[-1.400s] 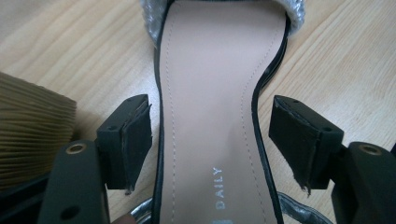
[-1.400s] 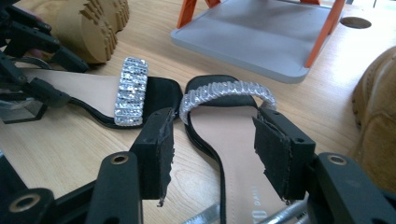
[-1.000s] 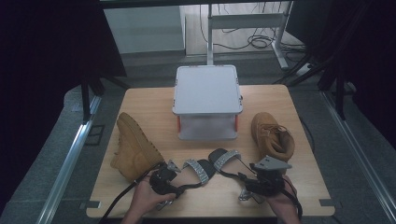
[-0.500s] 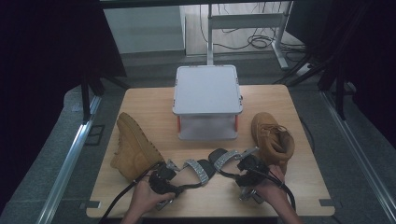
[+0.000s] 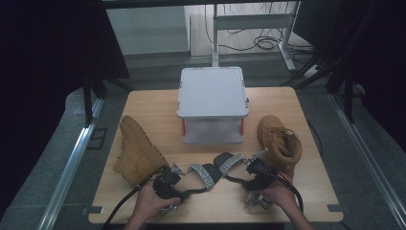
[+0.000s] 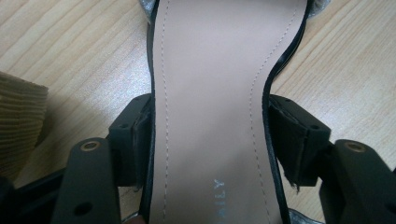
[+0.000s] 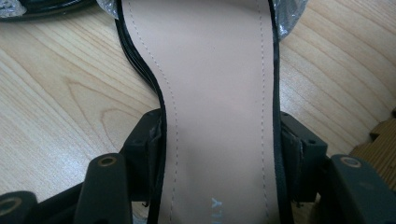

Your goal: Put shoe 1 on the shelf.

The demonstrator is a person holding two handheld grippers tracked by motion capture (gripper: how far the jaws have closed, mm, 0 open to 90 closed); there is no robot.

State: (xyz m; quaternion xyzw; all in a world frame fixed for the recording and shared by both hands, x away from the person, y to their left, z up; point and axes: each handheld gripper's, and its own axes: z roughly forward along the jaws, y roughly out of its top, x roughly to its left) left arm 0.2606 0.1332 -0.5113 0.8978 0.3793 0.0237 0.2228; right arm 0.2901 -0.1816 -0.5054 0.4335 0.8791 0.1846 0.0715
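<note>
Two black sandals with silver straps and tan insoles lie side by side near the table's front edge. My left gripper [image 5: 168, 186] [image 6: 210, 133] straddles the heel end of the left sandal [image 5: 202, 175] [image 6: 210, 70]. Its pads touch both sides of the sole, though the jaws have just been opening a little. My right gripper [image 5: 258, 181] [image 7: 219, 140] sits over the heel end of the right sandal [image 5: 231, 163] [image 7: 210, 70]. These jaws have just been closing, and the pads press on the narrow waist of the sole.
A white lidded box [image 5: 213, 96] stands at the middle back of the wooden table [image 5: 158, 103]. One tan boot [image 5: 136, 155] lies on its side at the left, close to my left hand. Another tan boot [image 5: 280, 141] stands upright at the right, beside my right gripper.
My right hand has moved left and down, bringing its gripper over the right sandal's heel. The left hand and left sandal have stayed put.
</note>
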